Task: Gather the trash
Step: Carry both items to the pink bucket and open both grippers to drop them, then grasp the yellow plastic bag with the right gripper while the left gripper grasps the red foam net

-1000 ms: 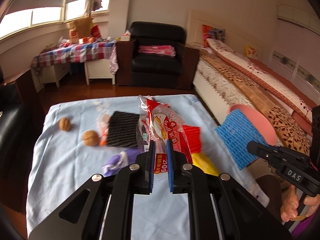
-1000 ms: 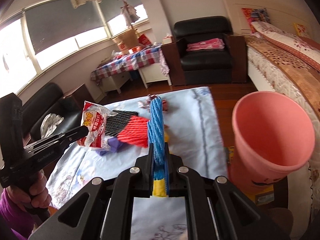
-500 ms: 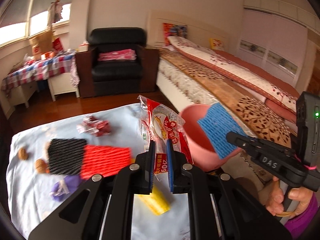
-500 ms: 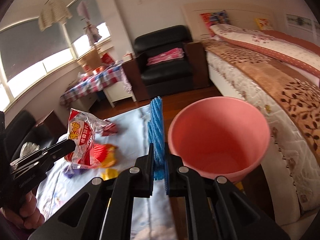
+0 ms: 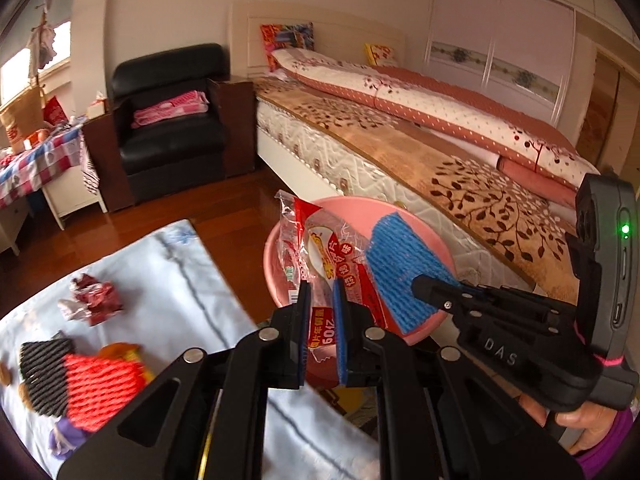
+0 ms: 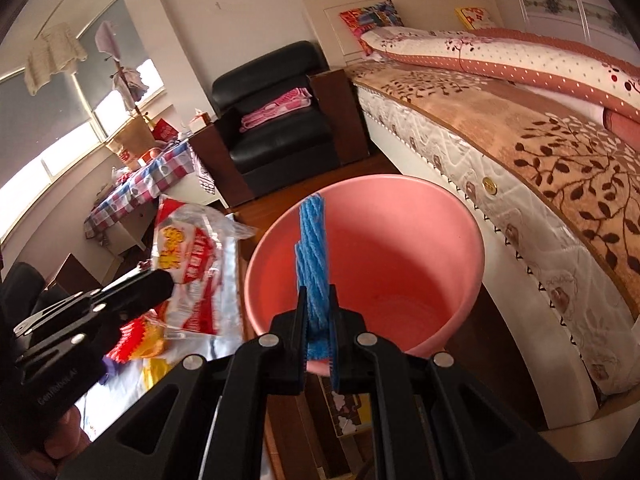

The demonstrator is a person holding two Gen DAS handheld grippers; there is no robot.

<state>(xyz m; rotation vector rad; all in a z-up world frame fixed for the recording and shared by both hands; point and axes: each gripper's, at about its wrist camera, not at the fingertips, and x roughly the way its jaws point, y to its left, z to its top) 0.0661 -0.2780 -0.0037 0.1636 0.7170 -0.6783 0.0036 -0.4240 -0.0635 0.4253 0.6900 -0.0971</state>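
My left gripper (image 5: 320, 296) is shut on a clear and red snack wrapper (image 5: 320, 256) and holds it over the near rim of the pink bucket (image 5: 432, 236). My right gripper (image 6: 318, 300) is shut on a blue foam net (image 6: 313, 256) and holds it above the open bucket (image 6: 400, 240). The right gripper also shows in the left wrist view (image 5: 420, 282) with the blue net (image 5: 400, 280). The left gripper (image 6: 160, 280) with the wrapper (image 6: 192, 248) shows in the right wrist view.
On the blue tablecloth (image 5: 168, 272) lie a red foam net (image 5: 100, 384), a black foam net (image 5: 40, 368), a crumpled red wrapper (image 5: 94, 298) and a purple scrap (image 5: 64, 436). A bed (image 5: 440, 148) stands right behind the bucket. A black armchair (image 5: 168, 120) is further back.
Both grippers swung right from over the table to the pink bucket, carrying the wrapper and the blue net. The bucket now fills the right wrist view.
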